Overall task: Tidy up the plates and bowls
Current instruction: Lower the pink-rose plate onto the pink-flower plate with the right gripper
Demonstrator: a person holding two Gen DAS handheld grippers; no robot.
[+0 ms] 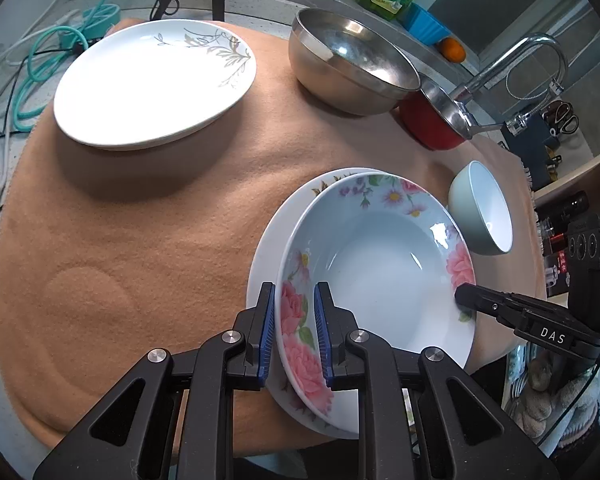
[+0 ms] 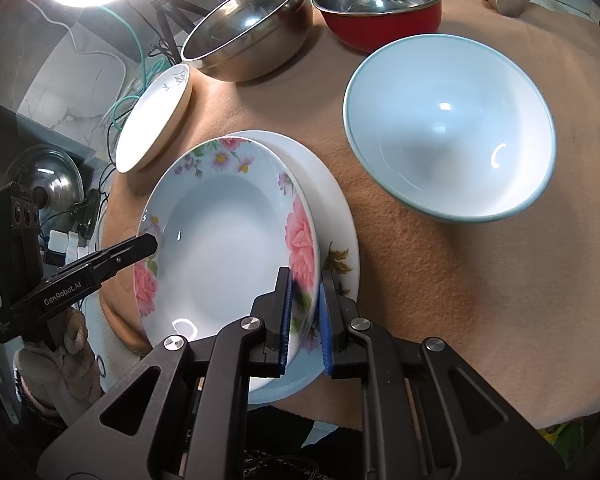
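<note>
**Two grippers shared one floral plate over its partner**

The rose-patterned plate (image 1: 376, 280) sat near the front edge of the tan cloth (image 1: 140, 240), lying on a larger white plate (image 1: 268, 248) and shifted off its centre. The left gripper (image 1: 294, 336) was clamped narrow on one side of its rim, and the right gripper (image 2: 304, 320) pinched the opposite side equally tight. Holding both sides probably kept the wide, shallow dish level, since a single pinch at the rim would likely let it tip.

The leaf-patterned plate (image 1: 152, 80) rested alone toward the far left corner of the cloth, well apart from the pair. The steel bowl (image 1: 352, 60) and the red bowl (image 1: 432, 120) stood touching along the far edge, and the pale green bowl (image 2: 448, 128) sat just beside the stacked plates toward the right edge. Grouping looked half done: plates were gathering in front, while the bowls remained unnested.
</note>
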